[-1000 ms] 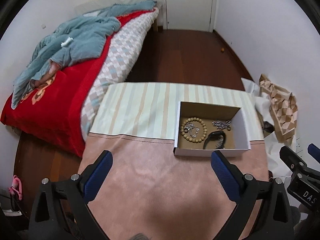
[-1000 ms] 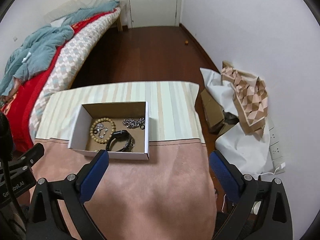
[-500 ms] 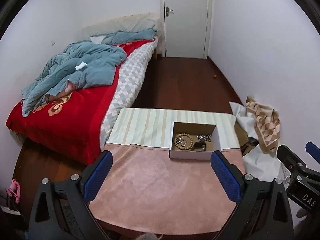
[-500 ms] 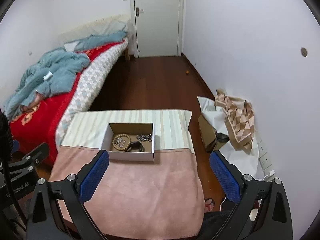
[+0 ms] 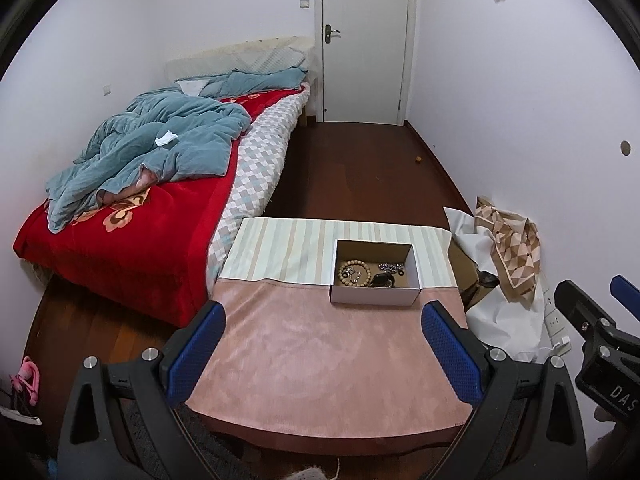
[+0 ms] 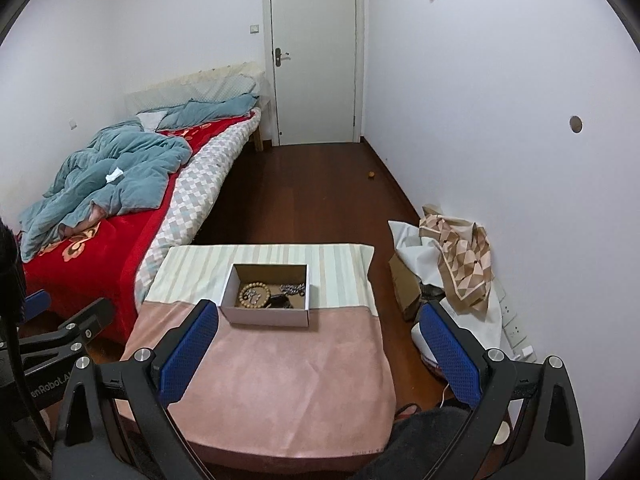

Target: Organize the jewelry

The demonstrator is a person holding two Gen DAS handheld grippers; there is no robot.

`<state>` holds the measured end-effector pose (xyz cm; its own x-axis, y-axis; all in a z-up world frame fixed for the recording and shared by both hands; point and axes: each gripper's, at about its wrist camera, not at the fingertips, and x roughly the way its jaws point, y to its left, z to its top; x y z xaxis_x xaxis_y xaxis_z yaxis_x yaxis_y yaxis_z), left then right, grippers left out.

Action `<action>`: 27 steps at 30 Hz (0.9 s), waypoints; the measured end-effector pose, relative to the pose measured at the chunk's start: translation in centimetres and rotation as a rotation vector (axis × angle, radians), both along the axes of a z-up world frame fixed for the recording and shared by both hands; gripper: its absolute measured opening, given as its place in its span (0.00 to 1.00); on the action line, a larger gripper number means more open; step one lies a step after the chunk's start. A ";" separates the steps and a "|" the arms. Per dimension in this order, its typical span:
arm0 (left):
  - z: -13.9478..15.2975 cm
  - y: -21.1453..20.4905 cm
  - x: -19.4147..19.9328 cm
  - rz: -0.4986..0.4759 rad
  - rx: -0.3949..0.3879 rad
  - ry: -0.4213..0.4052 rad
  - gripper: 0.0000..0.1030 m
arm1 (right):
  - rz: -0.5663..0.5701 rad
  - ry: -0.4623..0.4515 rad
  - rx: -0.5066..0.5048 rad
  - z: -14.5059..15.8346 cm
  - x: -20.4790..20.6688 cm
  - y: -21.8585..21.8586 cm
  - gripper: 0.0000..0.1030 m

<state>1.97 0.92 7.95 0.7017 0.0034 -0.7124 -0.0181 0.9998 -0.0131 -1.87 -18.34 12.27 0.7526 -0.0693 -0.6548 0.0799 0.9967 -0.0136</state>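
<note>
Both my claws, left gripper [image 5: 322, 338] and right gripper [image 6: 318, 336], were spread wide, holding nothing. Open white cardboard box [image 5: 375, 295] with wooden bead bracelet [image 5: 354, 273] sat near pink-clothed table's [image 5: 304, 360] far edge.

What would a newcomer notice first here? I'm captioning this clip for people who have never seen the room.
Probably the bed on the left, with its bright red blanket and a rumpled blue quilt heaped on top. Next comes the small open cardboard box on the cloth-covered table, holding a wooden bead bracelet, a silver chain and a dark band.
</note>
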 end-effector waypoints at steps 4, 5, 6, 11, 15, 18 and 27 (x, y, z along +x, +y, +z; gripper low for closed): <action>-0.2 -0.3 0.4 0.006 0.005 0.009 0.97 | 0.009 0.019 -0.001 -0.1 -0.1 0.1 0.99; -0.3 -0.4 0.7 0.006 0.002 0.015 0.97 | 0.008 0.027 -0.001 -0.2 0.2 0.0 0.99; -0.4 -0.4 1.2 0.009 0.000 0.012 0.97 | 0.007 0.030 0.000 -0.4 0.5 0.0 0.99; -0.6 -0.6 3.3 0.019 0.011 0.021 1.00 | 0.001 0.062 -0.007 -1.1 2.7 -0.3 1.00; -0.9 -0.8 5.3 0.034 0.023 0.032 1.00 | -0.013 0.079 -0.025 -1.5 5.2 -0.4 1.00; -1.4 -1.0 6.9 0.044 0.039 0.048 1.00 | -0.020 0.094 -0.030 -1.9 7.1 -0.5 1.00; -3.2 -1.4 10.2 0.039 0.046 0.119 1.00 | -0.036 0.158 -0.030 -4.1 11.6 -1.0 1.00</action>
<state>12.15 -0.52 4.71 0.6113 0.0634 -0.7889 -0.0554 0.9978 0.0372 9.76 -19.34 8.16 0.6370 -0.1157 -0.7621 0.1102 0.9922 -0.0586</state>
